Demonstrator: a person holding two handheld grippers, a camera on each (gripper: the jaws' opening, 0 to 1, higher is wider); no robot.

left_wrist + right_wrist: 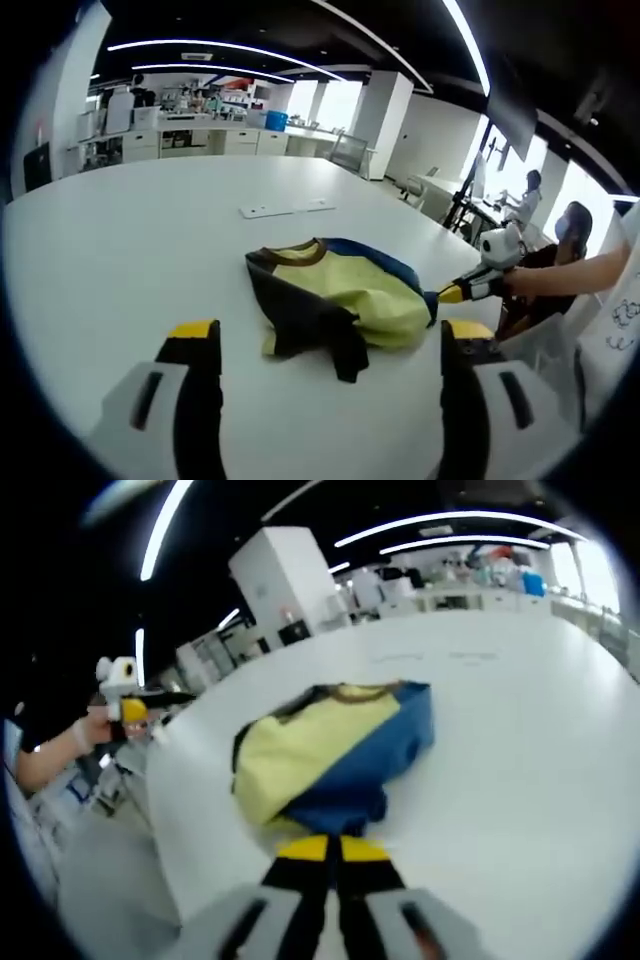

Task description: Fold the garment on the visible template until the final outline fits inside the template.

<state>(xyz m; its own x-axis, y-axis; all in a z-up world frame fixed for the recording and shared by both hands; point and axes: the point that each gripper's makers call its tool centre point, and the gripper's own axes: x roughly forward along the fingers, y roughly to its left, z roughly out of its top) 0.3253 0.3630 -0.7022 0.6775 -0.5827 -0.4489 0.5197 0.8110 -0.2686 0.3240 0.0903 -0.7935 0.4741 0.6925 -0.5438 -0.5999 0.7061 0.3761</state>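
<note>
1. While the right tongs (328,848) sit closed on the near blue edge of the garment (330,755), the left tongs (330,345) stand apart and empty, with the garment (335,295) lying on the bench (120,240) just ahead of them, between their tips.
2. Risk, as I judge it: with only one edge pinched, any pull from the right tongs could drag the whole bunched heap across the bench (520,730) instead of folding it, since the free side has nothing pinning it.
3. A second risk: the garment lies near the bench edge on the right tongs' side, so a pull that way could slide it off and out of the workspace.
4. No template outline can be made out under the cloth, so a fold could end outside it unnoticed.
5. Count: two tongs, one garment, one bench, two flat pale strips (287,208) well beyond the garment.
</note>
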